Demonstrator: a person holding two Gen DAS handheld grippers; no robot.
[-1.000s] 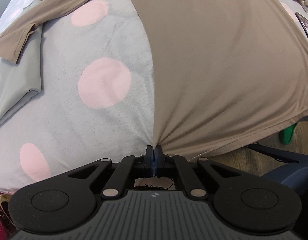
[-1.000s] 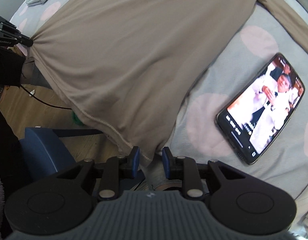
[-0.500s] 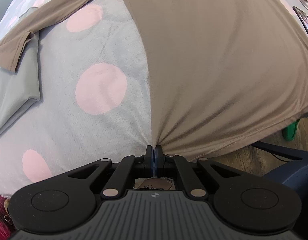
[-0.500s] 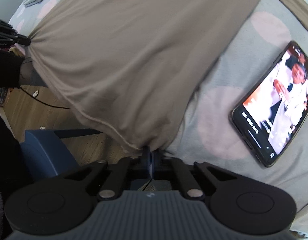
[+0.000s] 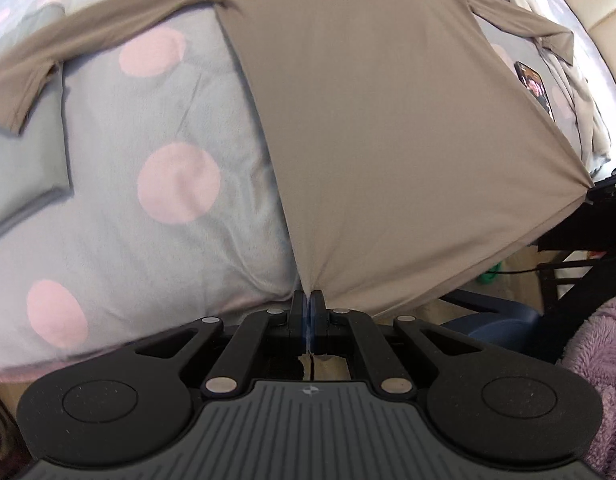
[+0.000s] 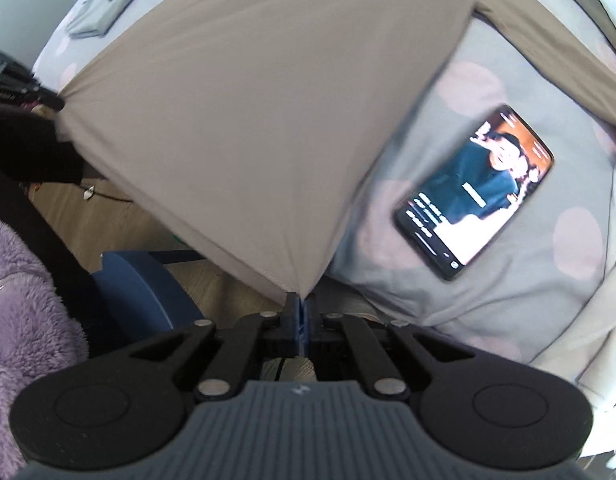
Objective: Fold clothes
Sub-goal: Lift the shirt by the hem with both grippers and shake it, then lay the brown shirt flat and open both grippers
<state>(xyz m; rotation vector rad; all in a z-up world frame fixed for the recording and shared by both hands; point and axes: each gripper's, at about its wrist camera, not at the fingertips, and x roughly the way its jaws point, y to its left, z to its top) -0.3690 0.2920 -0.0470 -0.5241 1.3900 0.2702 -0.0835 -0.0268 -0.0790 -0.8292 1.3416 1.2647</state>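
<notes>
As both tongs (image 5: 307,300) (image 6: 300,304) pinch hem corners, shirt (image 5: 368,120) stretched beyond

1. We see the phone (image 5: 535,87) only as a sliver in the left wrist view; the shirt (image 5: 388,120) covers the rest.
2. The shirt's collar is cut off at the top edge.
3. The phone's on-screen text is too blurred to read in the right wrist view.

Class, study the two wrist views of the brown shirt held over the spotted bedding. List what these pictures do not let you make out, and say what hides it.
- Left wrist view: most of the phone is covered by the brown shirt.
- Right wrist view: the phone's screen text is blurred and unreadable.
- Both views: the shirt's collar is cut off by the top edge.
- Right wrist view: the left tongs are mostly out of frame.
- Left wrist view: the bedding under the shirt is hidden.
</notes>
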